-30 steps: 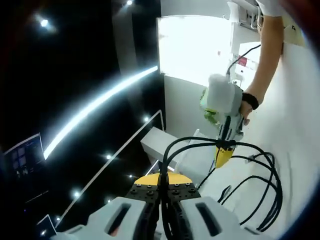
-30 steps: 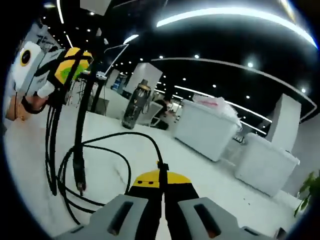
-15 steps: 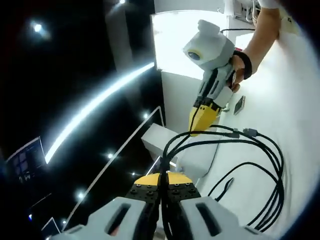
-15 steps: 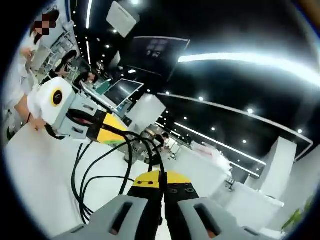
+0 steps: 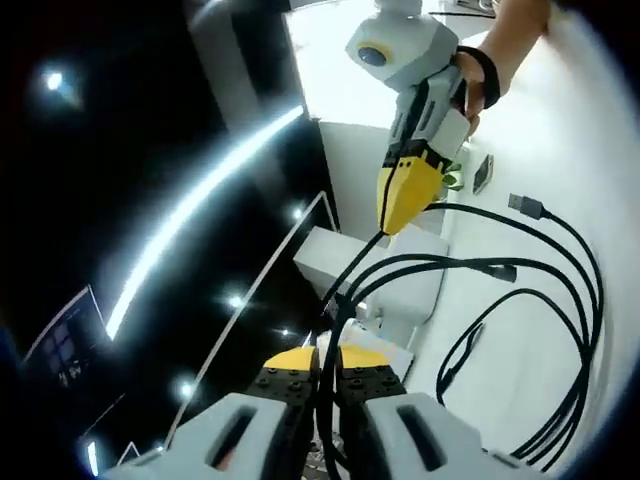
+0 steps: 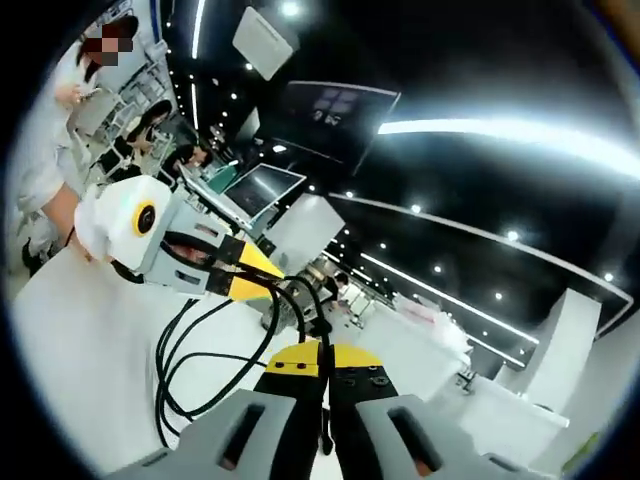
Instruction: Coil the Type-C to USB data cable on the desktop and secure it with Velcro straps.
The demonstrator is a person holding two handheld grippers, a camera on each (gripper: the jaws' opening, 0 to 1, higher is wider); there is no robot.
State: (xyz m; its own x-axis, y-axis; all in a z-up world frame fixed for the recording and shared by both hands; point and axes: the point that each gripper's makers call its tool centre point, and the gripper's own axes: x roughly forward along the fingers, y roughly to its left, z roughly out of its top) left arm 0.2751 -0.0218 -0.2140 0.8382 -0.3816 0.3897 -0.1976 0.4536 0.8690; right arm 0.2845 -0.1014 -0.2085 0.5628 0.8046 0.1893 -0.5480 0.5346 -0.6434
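Left gripper: In the left gripper view, the left gripper [image 5: 327, 362] comes up from 6 o'clock. Its jaws are closed tight on the black cable [image 5: 560, 330], which is pinched between the yellow tips.

Right gripper: In the right gripper view, the right gripper [image 6: 325, 358] also comes up from 6 o'clock. It is closed on a black strand of the same cable [image 6: 175, 370].

Other gripper seen: The right gripper [image 5: 408, 195] is seen at 1 o'clock in the left gripper view, held by a hand [image 5: 478, 75]. The left gripper [image 6: 262, 275] is seen at 10 o'clock in the right gripper view.

Cable place: The cable is held up between the two grippers. Its loose loops hang out toward 3 and 4 o'clock in the left gripper view, over the white table [image 5: 600, 180]. In the right gripper view the loops hang toward 8 o'clock.

Plugs: A silver USB plug [image 5: 524, 205] is seen at 2 o'clock, at the end of one strand. A small dark plug [image 5: 499, 271] is seen near it.

How it will handle: The cable is judged to be light, thin and bendy. It may spring open if let go, and it may slide in the jaws.

Where to hold: It is best held on the round black cord, where the loops cross, not on the plugs.

Velcro strap: No strap can be made out for sure.

Far things: Ceiling lights [image 6: 500, 130] are seen far away.
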